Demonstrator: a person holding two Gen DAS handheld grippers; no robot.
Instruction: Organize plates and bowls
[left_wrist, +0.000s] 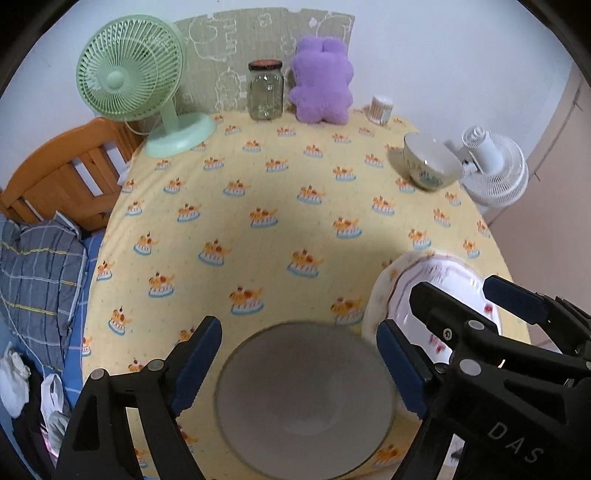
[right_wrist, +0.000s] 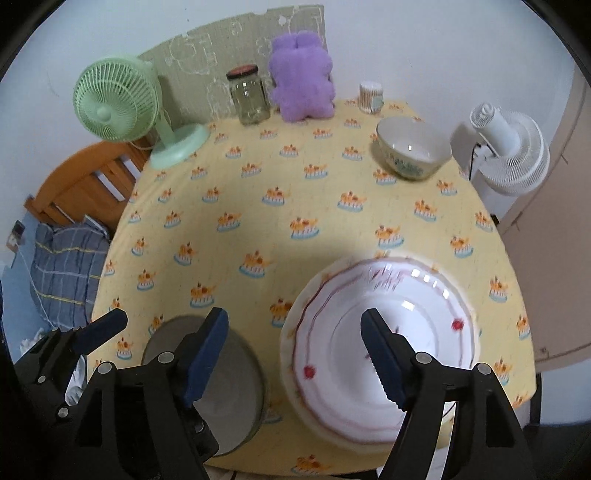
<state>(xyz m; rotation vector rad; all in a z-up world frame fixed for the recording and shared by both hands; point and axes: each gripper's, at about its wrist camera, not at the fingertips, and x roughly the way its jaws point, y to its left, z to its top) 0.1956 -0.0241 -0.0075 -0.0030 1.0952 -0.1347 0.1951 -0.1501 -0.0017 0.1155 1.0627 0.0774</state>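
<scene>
We look down on a table under a yellow tablecloth (left_wrist: 280, 206) printed with small cakes. Our left gripper (left_wrist: 299, 363) hangs with its jaws spread wide and nothing held, above a grey bowl (left_wrist: 304, 398) at the near edge. Our right gripper (right_wrist: 295, 358) is likewise spread wide and empty, over a white plate (right_wrist: 402, 332) with red markings, just right of the grey bowl. A patterned bowl (right_wrist: 413, 151) sits far right, well apart from both. Along the far edge stand a green fan (left_wrist: 129, 81), a glass jar (left_wrist: 266, 90), a purple plush toy (left_wrist: 321, 81) and a small cotton-swab tub (right_wrist: 371, 96).
</scene>
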